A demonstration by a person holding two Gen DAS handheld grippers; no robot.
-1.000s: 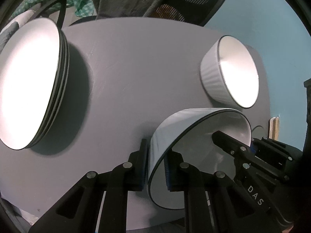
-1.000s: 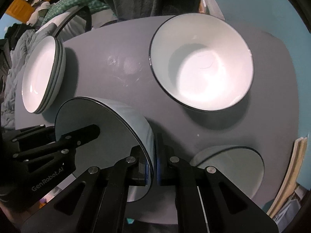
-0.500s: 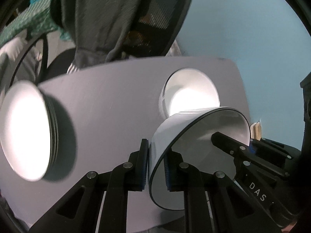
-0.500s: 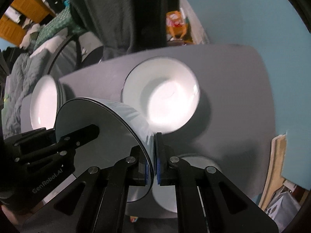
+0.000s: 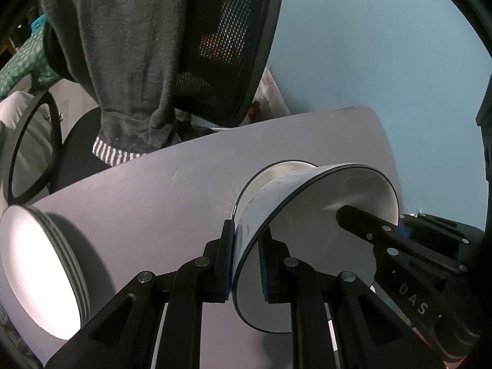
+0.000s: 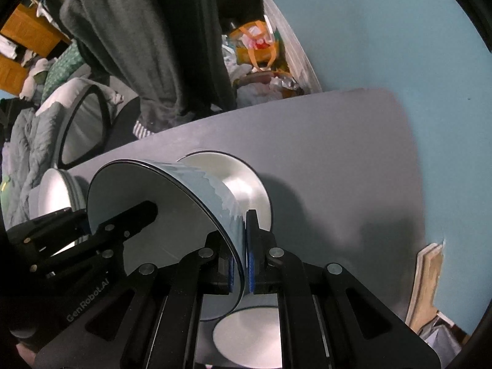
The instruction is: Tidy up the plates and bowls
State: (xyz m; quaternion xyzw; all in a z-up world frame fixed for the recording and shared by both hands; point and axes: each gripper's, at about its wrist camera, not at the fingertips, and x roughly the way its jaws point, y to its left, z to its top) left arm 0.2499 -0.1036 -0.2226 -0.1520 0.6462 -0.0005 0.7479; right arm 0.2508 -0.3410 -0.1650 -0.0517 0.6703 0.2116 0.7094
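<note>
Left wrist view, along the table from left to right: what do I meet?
Stack of plates → bare table → left gripper shut on the held bowl → right gripper on that bowl's far rim.

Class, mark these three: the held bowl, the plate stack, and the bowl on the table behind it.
Held bowl (image 5: pixel 310 243), left wrist view, inner wall.
Plate stack (image 5: pixel 33 273), left wrist view, top plate's face.
Table bowl (image 6: pixel 243 187), right wrist view, inside.

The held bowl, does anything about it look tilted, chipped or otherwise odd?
Nothing stands out. The bowl is clamped by its rim on opposite sides by the left hand-held gripper and the right hand-held gripper, above another white bowl on the grey table. No chips or spills are visible.
</note>
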